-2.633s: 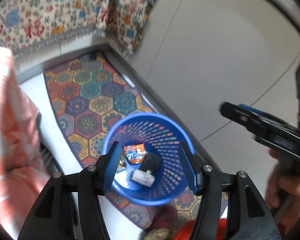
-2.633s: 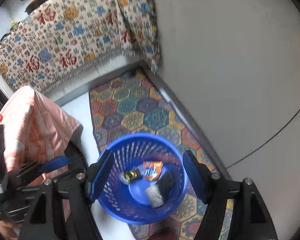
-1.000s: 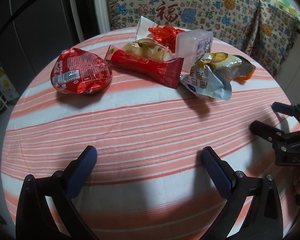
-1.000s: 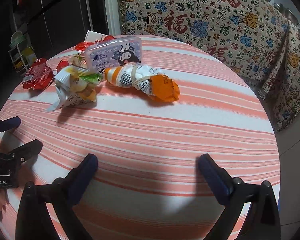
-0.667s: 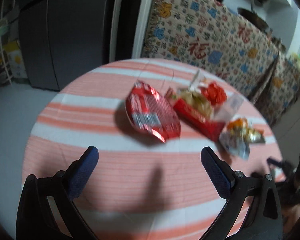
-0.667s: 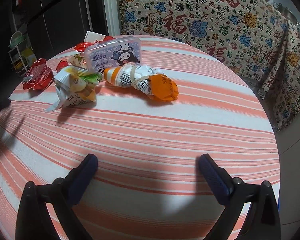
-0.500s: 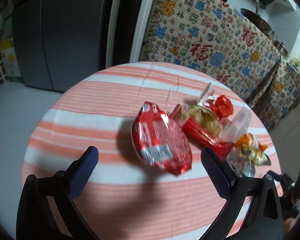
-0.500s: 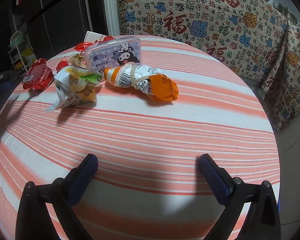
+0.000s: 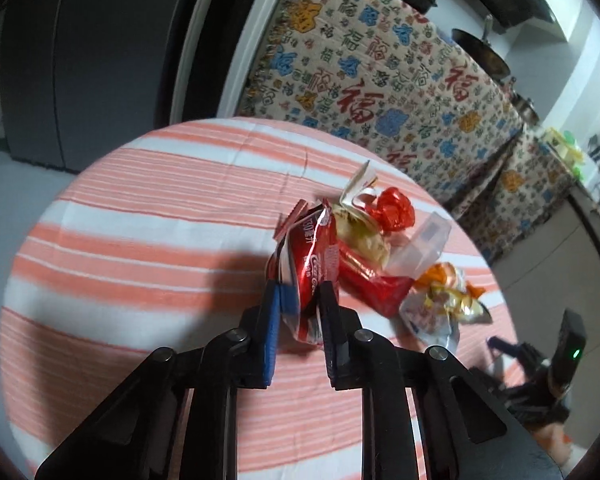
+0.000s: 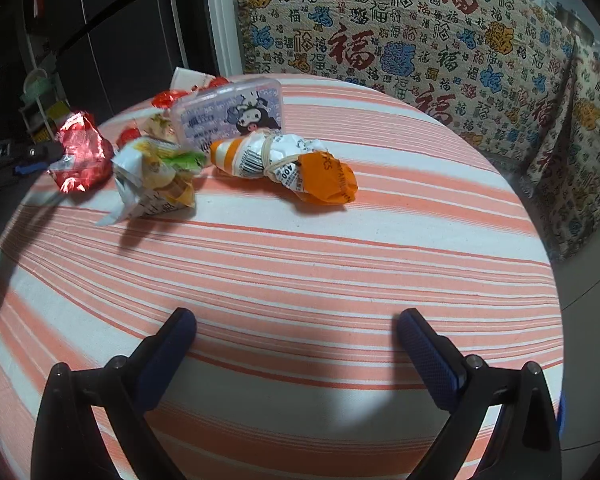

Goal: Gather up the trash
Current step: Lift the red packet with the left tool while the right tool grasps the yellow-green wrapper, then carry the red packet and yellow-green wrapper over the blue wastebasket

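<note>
The left gripper (image 9: pixel 298 300) has just been closing, and its jaws now pinch the red snack wrapper (image 9: pixel 314 264) at the centre of the left wrist view, at the near edge of the litter pile on the striped tablecloth (image 9: pixel 140 216). The foil looks light, crinkly and slippery, so a grip across a folded edge should hold best. The right gripper (image 10: pixel 296 332) stands wide apart, empty, low in its frame.

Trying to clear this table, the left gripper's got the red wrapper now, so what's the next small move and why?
Probably lift it clear. The left gripper has just closed on the red wrapper, which is crumpled between the pads and close beside the other wrappers, so a straight lift avoids dragging them.
</note>
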### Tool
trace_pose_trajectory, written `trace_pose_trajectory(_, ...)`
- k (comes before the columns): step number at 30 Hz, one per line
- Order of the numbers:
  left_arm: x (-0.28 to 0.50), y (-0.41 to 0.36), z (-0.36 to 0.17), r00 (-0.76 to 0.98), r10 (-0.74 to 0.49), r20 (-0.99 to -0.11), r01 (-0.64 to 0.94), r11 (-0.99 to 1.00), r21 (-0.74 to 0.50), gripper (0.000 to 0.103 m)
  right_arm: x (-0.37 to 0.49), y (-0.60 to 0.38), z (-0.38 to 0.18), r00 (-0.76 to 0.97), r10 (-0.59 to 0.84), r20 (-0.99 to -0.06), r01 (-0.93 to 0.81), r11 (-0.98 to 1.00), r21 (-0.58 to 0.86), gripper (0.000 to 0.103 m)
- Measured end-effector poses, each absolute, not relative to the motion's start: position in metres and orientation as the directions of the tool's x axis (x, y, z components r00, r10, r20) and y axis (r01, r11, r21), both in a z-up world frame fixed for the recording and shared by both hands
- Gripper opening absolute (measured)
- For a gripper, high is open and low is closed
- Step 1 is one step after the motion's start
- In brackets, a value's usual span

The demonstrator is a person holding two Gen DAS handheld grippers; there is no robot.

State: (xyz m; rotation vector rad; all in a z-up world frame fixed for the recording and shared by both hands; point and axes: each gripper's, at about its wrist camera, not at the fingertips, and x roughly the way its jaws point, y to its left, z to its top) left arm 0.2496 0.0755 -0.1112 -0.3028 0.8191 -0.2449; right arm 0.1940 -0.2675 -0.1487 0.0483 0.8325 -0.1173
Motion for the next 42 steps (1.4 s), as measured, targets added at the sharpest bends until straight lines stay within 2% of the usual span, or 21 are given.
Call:
trace_pose_trajectory(4,0.232,0.069,-0.111,0.649,-0.323,-0.689,0.114,0.936,-0.332,0.015,0.191,-0.278,-0.13,0.706,-0.05,-0.707,0.105,0.994,0.035,0.102)
trace_pose_trajectory(10,0.205,0.06,-0.103,0.665,-0.328,-0.671,0.125,0.934,-0.334,0.015,0.205,-0.245,-0.097,0.708,0.151,-0.689,-0.12,0.988,0.092,0.097)
trace_pose_trajectory(13,0.197,0.054,-0.1,0.671,-0.321,-0.668,0.132,0.939,-0.318,0.015,0.223,-0.219,-0.092,0.702,0.135,-0.699,-0.146,0.988,0.045,0.088)
trace_pose_trajectory(16,0.189,0.051,-0.098,0.674,-0.324,-0.664,0.141,0.939,-0.314,0.014,0.246,-0.212,-0.092,0.703,0.138,-0.697,-0.129,0.989,0.065,0.086)
trace_pose_trajectory(17,0.188,0.05,-0.098,0.673,-0.327,-0.663,0.142,0.938,-0.318,0.014,0.249,-0.212,-0.093,0.701,0.142,-0.699,-0.129,0.989,0.072,0.067)
trace_pose_trajectory(19,0.186,0.05,-0.098,0.673,-0.334,-0.66,0.141,0.934,-0.329,0.014,0.261,-0.213,-0.098,0.665,0.181,-0.724,-0.15,0.983,0.108,0.017)
trace_pose_trajectory(29,0.165,0.03,-0.071,0.692,-0.384,-0.612,0.206,0.917,-0.342,0.014,0.209,-0.232,-0.065,0.695,0.199,-0.691,-0.132,0.98,0.149,0.015)
trace_pose_trajectory(42,0.138,-0.078,-0.038,0.648,-0.473,-0.596,0.386,0.88,-0.278,0.014,0.111,-0.302,-0.03,0.744,0.11,-0.659,-0.03,0.991,0.131,0.015)
